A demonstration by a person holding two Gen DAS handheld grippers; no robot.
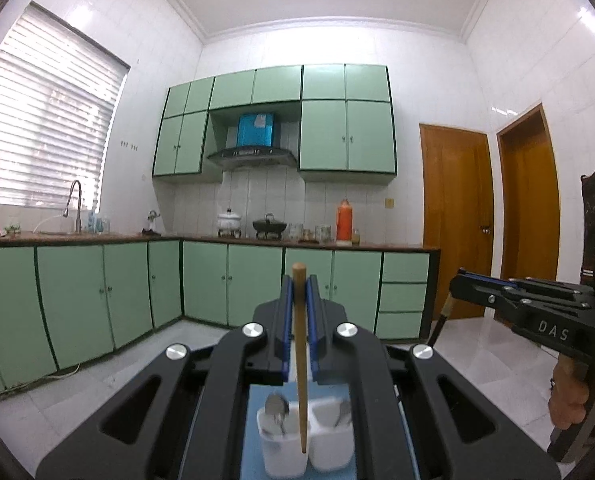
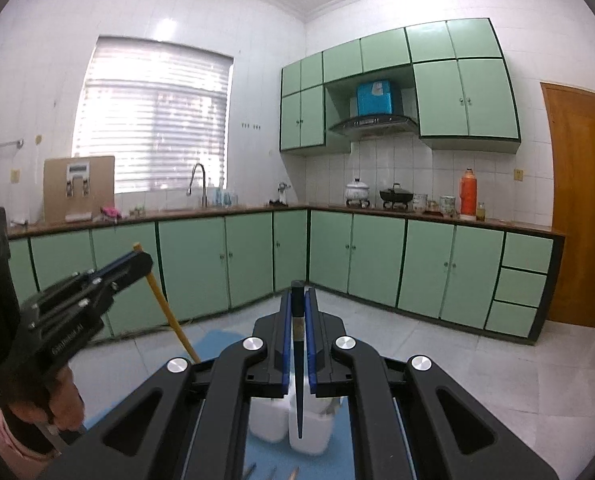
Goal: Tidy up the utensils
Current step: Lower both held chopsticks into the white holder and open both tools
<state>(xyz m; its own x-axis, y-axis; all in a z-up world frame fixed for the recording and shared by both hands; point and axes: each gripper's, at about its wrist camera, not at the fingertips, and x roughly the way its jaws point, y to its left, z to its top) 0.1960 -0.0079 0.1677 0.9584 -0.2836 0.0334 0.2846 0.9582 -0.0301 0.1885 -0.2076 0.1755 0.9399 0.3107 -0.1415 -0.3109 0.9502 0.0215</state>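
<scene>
Left wrist view
- Left gripper [image 1: 300,280]: closed tight on a wooden chopstick [image 1: 300,356], clamped between the blue pads near its upper end.
- Chopstick, position: blunt top standing just above the fingertips, shaft hanging down behind them, thin tip over the white holder [image 1: 285,450] below.
- Holder: two compartments side by side on a blue mat [image 1: 253,448]; metal spoon [image 1: 277,410] in the one left of the fingers, further metal cutlery in the one to the right, type unclear.
- Tip versus compartment: near the wall between the two cups; in or merely above, not possible to tell.
- Right gripper [image 1: 453,282]: well right of the fingers, pinching a dark stick seen hanging beneath.

Right wrist view
- Right gripper [image 2: 297,292]: shut on a dark chopstick [image 2: 298,380], held near its square top.
- Dark chopstick, position: tapering down between the pads, point over the holder [image 2: 309,436], right-hand cup.
- Left gripper [image 2: 143,258]: far left of the fingers, carrying the wooden chopstick slanted downward.
- Loose cutlery: tips at the bottom edge on the mat, too cropped to name.

Step in hand: judged as carrying one chopstick per gripper above the holder.
Next move: likely lowering each tip into a cup, aligned clear of the dividing wall and the spoon, then releasing.
</scene>
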